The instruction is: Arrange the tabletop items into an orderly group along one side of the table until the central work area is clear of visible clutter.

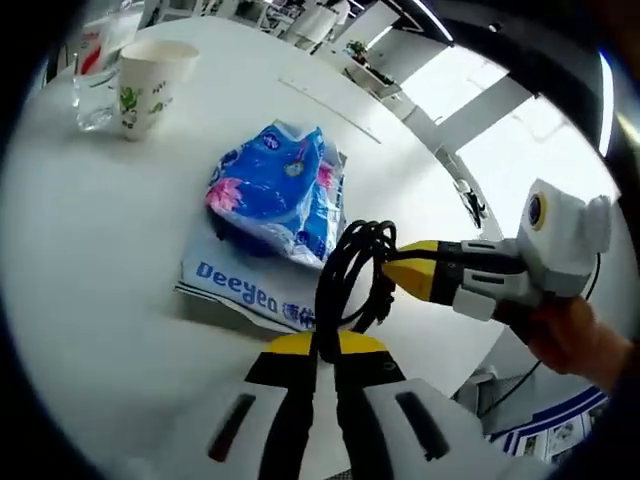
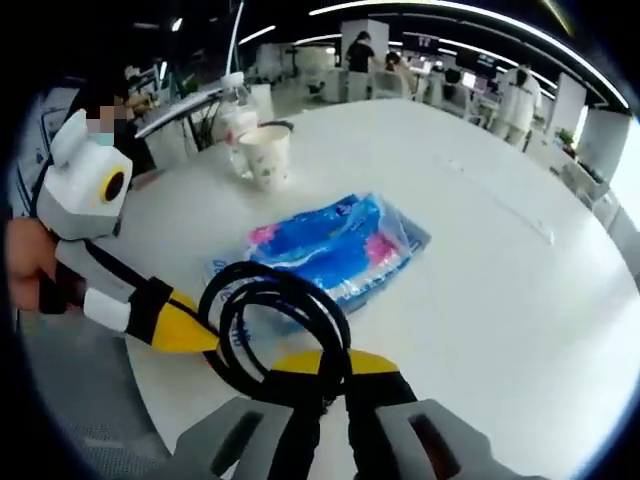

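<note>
A coiled black cable [image 1: 350, 265] hangs above the white round table [image 1: 90, 260], held from two sides. My left gripper [image 1: 325, 345] is shut on the coil's lower part. My right gripper [image 1: 402, 270] comes in from the right and pinches the same coil. In the right gripper view the cable [image 2: 270, 305] loops up from my right gripper [image 2: 332, 362], and the left gripper [image 2: 195, 330] grips it from the left. Just beyond lies a blue tissue pack [image 1: 275, 195] [image 2: 340, 245] on top of a white Deeyeo pack [image 1: 245, 290].
A paper cup [image 1: 150, 85] [image 2: 265, 155] and a clear bottle [image 1: 95, 95] [image 2: 235, 115] stand together near the table's far edge. The table edge [image 2: 150, 385] runs close under the grippers. A hand [image 1: 570, 335] holds the right gripper. People stand in the office behind.
</note>
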Demonstrator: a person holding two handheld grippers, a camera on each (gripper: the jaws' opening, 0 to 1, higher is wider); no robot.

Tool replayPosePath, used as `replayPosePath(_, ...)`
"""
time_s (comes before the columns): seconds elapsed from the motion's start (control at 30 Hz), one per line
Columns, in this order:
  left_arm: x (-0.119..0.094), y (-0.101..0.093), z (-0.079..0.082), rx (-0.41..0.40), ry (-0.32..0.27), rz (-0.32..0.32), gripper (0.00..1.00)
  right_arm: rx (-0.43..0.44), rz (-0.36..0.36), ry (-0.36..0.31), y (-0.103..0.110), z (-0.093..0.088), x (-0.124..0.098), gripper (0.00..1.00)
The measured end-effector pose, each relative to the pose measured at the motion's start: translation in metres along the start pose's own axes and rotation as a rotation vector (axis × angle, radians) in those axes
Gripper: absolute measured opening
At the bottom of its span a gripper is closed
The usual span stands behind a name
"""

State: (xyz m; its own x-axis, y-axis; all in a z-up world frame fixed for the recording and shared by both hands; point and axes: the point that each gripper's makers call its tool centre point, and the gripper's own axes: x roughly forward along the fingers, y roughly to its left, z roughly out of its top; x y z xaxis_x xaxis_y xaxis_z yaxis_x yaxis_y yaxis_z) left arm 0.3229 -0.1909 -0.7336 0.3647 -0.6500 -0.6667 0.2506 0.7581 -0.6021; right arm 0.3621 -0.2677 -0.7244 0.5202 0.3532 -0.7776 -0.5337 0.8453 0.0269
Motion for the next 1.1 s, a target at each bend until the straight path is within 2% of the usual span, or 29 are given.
replayPosePath(0.37, 0.007, -0.026, -0.011, 0.083, 0.040, -0.039, 0.02, 0.131, -0.059, -0.038, -0.009, -0.028, -0.032, 0.03)
replayPosePath(0.63, 0.020, -0.044, -0.017, 0.151, 0.072, -0.066, 0.02, 0.296, -0.130, -0.063, -0.019, -0.055, -0.053, 0.03)
replayPosePath(0.83, 0.032, -0.055, -0.020, 0.190, 0.097, -0.078, 0.02, 0.366, -0.165, -0.065, -0.028, -0.072, -0.063, 0.03)
replayPosePath(1.1, 0.051, -0.069, -0.012, 0.226, 0.110, -0.083, 0.02, 0.438, -0.203, -0.066, -0.048, -0.078, -0.068, 0.03)
